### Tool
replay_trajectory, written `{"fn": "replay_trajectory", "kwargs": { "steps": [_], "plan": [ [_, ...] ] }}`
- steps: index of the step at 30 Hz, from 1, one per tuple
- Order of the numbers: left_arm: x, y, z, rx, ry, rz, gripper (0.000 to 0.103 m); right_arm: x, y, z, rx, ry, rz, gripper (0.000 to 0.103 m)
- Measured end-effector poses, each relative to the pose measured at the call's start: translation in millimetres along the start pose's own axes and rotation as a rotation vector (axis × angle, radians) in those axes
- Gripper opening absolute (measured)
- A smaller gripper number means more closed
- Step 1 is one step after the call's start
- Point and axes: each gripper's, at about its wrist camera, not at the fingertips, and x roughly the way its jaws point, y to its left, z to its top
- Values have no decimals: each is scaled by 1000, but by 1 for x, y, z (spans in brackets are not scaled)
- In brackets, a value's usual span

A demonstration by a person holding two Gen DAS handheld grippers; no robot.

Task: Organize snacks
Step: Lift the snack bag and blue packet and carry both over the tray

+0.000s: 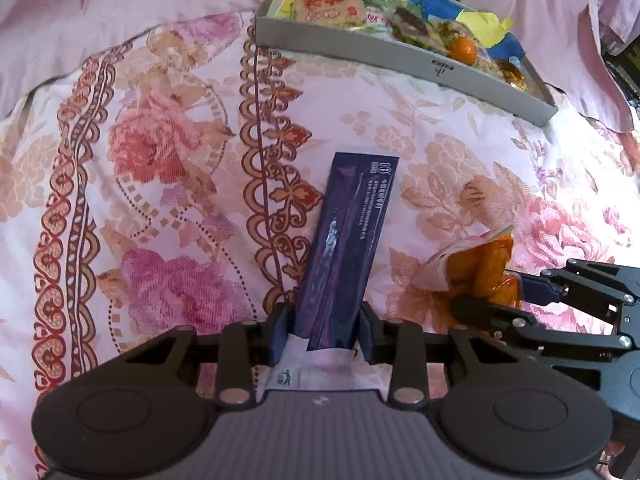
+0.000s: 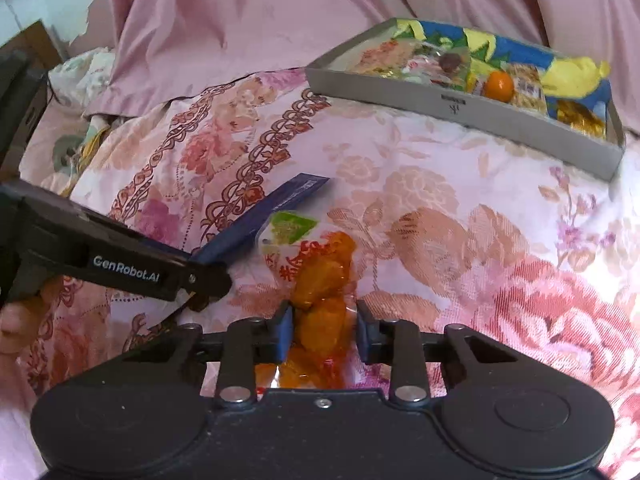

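A long dark blue snack packet (image 1: 348, 232) lies lengthwise on the floral bedspread, and my left gripper (image 1: 326, 320) is shut on its near end, with the white seal flaring out behind the pads. To its right is a clear bag of orange snacks (image 1: 480, 256), on which my right gripper (image 1: 496, 294) is shut. In the right wrist view the orange bag (image 2: 324, 276) sits pinched in the right gripper (image 2: 324, 320). There the left gripper (image 2: 212, 280) comes in from the left, the blue packet (image 2: 280, 208) sticking out beyond it. A grey tray (image 1: 360, 46) of snacks stands farther back.
The grey tray (image 2: 440, 108) holds several wrapped snacks and a small orange fruit (image 2: 498, 86) on blue and yellow paper. Pink cloth (image 2: 260, 16) rises behind the bedspread (image 2: 440, 208). A person's hand (image 2: 16, 316) holds the left gripper. A dark object (image 2: 16, 92) stands at far left.
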Motion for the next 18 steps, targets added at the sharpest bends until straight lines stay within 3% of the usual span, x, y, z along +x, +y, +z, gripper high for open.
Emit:
{"fn": "replay_trajectory", "kwargs": {
  "steps": [6,15,18],
  "plan": [
    [-12,-7,2,22,-66,-30,34,-8,5,4,-41,-31,-31,31],
    [-28,-9,10,-19,-191,-73,33,-25,-13,17,18,-122,-76,31],
    [-36,-18,24,-10,-239,-56,33,-33,-25,25,53,-184,-90,31]
  ]
}}
